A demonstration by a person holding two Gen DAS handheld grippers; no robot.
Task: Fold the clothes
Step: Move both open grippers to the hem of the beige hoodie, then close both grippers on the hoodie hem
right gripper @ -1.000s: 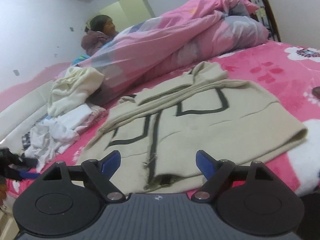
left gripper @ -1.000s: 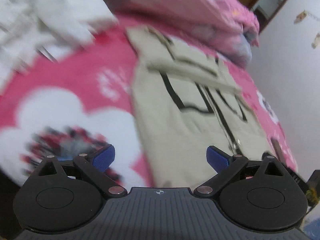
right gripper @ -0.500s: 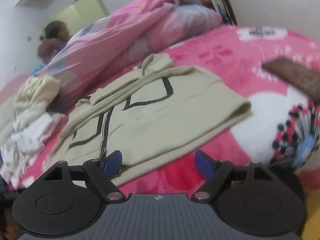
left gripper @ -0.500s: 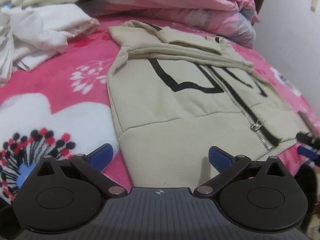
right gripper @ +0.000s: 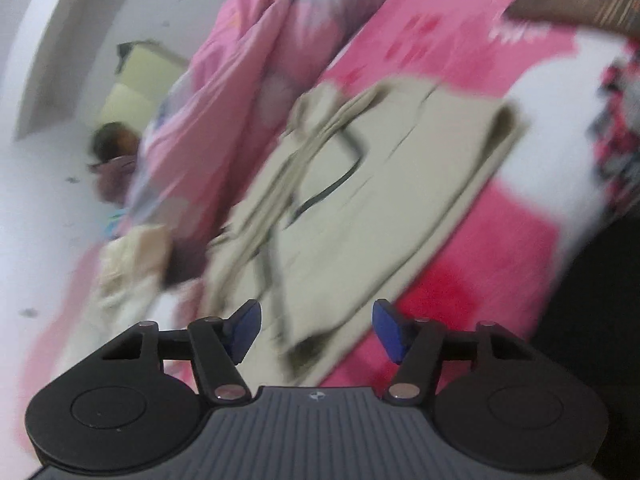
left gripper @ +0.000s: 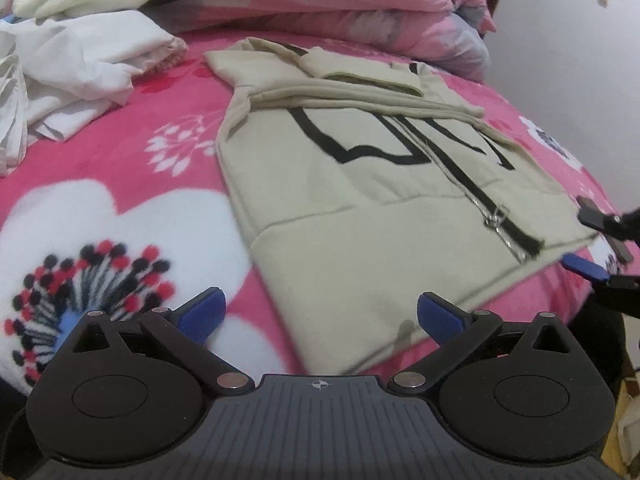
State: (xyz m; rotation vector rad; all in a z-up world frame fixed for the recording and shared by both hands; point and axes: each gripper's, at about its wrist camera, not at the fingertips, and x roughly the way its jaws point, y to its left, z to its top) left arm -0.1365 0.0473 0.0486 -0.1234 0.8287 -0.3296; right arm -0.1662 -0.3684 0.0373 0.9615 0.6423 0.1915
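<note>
No readable text, label or number shows in either view

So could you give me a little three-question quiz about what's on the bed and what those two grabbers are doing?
1. True or false: the beige zip jacket lies flat on the pink flowered blanket.
2. What sits left of the jacket in the left view? A) white clothes pile B) a shoe C) a lamp
3. Fill in: the left gripper has its jaws ____ , nothing pinched.

Key: 1 true. 2 A. 3 open. The right gripper has just been closing its jaws around the jacket's hem corner, though they are not yet pressing it.
</note>
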